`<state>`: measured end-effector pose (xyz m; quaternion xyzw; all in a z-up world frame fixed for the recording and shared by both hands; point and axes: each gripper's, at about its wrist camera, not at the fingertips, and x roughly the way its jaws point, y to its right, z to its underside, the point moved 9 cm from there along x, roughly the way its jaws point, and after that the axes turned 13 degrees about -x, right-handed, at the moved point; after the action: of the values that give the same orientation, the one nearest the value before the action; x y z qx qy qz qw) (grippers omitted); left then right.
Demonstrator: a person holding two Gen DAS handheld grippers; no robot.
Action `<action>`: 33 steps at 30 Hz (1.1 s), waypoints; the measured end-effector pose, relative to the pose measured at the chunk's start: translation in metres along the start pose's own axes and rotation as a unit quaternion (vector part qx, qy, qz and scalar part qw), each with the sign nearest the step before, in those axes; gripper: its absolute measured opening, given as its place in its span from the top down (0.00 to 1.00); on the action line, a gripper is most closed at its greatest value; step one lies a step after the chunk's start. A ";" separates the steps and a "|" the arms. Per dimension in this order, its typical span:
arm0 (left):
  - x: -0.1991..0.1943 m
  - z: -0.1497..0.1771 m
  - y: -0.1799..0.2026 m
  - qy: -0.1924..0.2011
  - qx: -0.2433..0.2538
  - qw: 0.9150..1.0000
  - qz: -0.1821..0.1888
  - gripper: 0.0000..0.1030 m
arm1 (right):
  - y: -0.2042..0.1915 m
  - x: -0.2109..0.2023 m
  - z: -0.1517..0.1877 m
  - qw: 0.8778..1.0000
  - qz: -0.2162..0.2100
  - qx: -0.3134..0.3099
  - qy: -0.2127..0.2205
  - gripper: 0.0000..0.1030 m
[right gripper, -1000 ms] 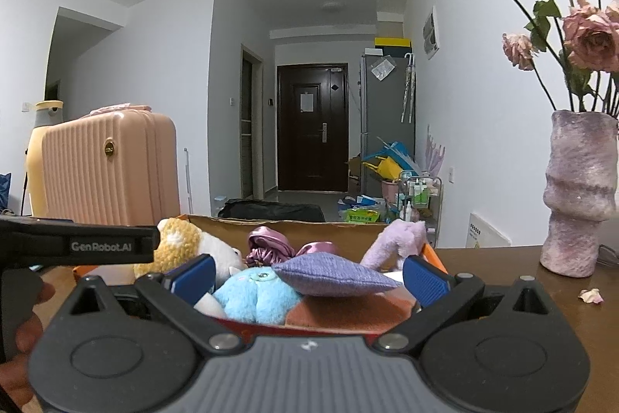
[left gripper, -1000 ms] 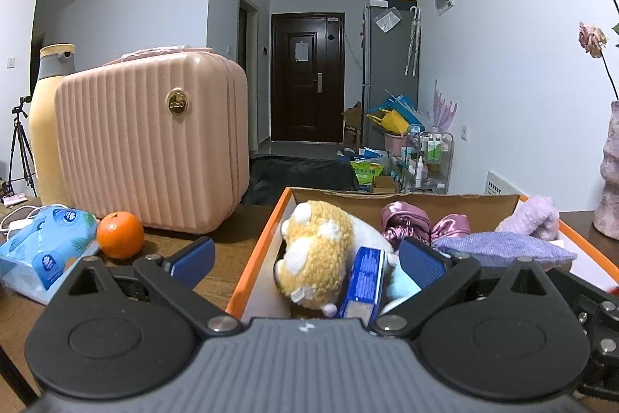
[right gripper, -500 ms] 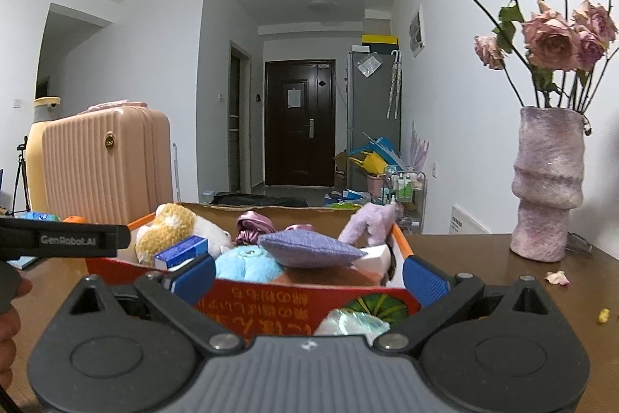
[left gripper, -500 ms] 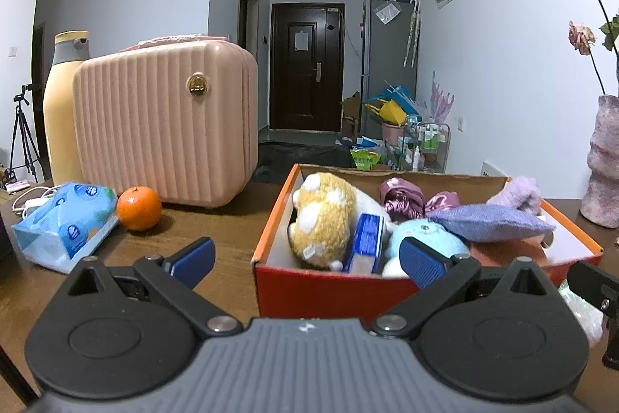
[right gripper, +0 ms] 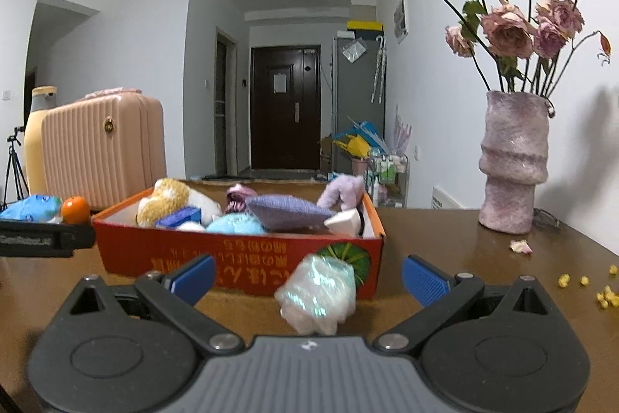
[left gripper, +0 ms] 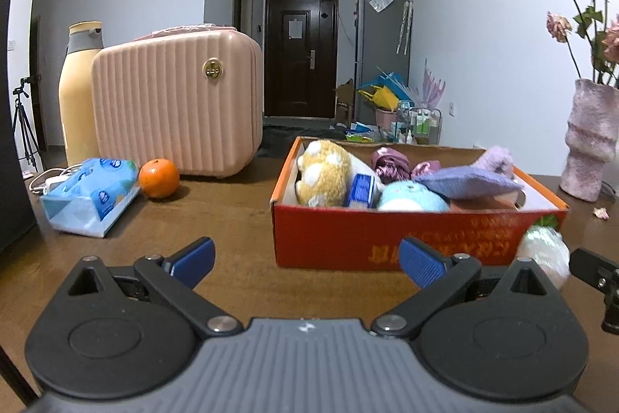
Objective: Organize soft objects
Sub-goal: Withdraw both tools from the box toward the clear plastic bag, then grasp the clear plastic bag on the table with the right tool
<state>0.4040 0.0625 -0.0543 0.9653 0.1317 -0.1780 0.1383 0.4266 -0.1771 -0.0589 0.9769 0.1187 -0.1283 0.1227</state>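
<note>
The right gripper [right gripper: 307, 277] has its blue-padded fingers [right gripper: 193, 275] spread wide with nothing between the pads. Just ahead of them, in the gap, a crinkled iridescent soft bundle [right gripper: 317, 293] lies on the desk [right gripper: 464, 258], close against the front wall of the red box [right gripper: 232, 254], beside a green-striped thing I cannot identify. It looks light, squashy and slick on its shiny skin, so I judge a squeeze across its middle, pads on its two flanks, would hold best; a pinch on a loose corner might slip or tear.

The left gripper [left gripper: 305, 260] is likewise wide open and empty, hovering over bare desk in front of the box's left front corner, with the same bundle [left gripper: 543, 252] off beyond its right finger.

Further out, the box already holds a yellow plush [left gripper: 325, 173], a blue plush [left gripper: 412, 196] and a lilac cushion [left gripper: 468, 182], all soft and yielding. Beyond the left fingers sit an orange [left gripper: 158, 173] and a tissue pack [left gripper: 91, 192].
</note>
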 end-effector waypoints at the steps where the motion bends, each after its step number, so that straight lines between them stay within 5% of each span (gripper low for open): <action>1: -0.004 0.002 -0.001 -0.001 0.001 1.000 0.000 0.00 | 0.000 -0.003 0.003 1.000 0.000 0.000 -0.006 0.00; 11: -0.027 0.027 0.007 -0.024 0.021 0.999 -0.001 0.00 | 0.012 -0.016 0.020 0.997 0.063 0.011 -0.052 0.00; 16: -0.034 0.041 0.008 -0.044 0.003 0.999 -0.017 0.00 | 0.016 -0.012 0.042 0.981 0.125 0.039 -0.143 0.00; 19: -0.047 0.050 0.012 -0.047 -0.008 0.998 -0.031 0.00 | 0.009 -0.011 0.061 0.970 0.112 0.073 -0.202 0.00; 33: -0.064 0.066 0.016 -0.063 -0.054 0.987 -0.138 0.00 | -0.026 -0.024 0.020 0.991 0.072 -0.047 -0.100 0.00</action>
<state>0.3314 0.0136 -0.0855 0.9160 0.2639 -0.2481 0.1724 0.3932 -0.1631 -0.0765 0.9584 0.0407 -0.2102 0.1890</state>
